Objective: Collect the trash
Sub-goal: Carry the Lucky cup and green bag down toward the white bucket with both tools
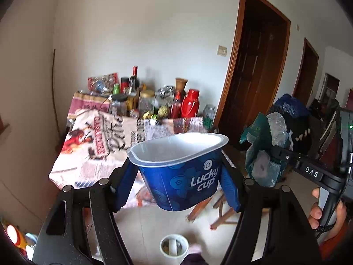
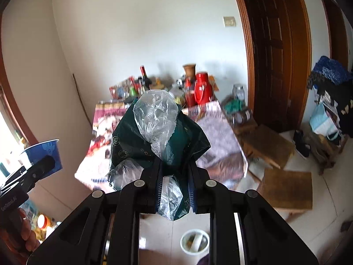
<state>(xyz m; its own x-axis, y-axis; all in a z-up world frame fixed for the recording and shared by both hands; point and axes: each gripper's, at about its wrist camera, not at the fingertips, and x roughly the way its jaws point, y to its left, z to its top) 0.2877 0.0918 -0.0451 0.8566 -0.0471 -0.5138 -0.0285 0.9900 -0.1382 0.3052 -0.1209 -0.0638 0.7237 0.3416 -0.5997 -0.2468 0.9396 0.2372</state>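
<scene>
Blue paper "Lucky cup" tub with white rim (image 1: 181, 172) clamped by the sides between blue pads of left hand-held gripper (image 1: 176, 183), upright, carried in the air above the floor, apparently empty, rim squeezed oval. Crumpled dark green and clear plastic bag bundle (image 2: 158, 132) pinched in nearly closed right hand-held gripper (image 2: 174, 190), loose ends sticking up and hanging below the jaws. Both pieces kept off the cluttered cloth-covered tabletop (image 1: 88, 154), probably on the way to a bin. White round bucket (image 1: 174, 246) seen on the tiled floor below, likely the drop point. Edges blurred.
</scene>
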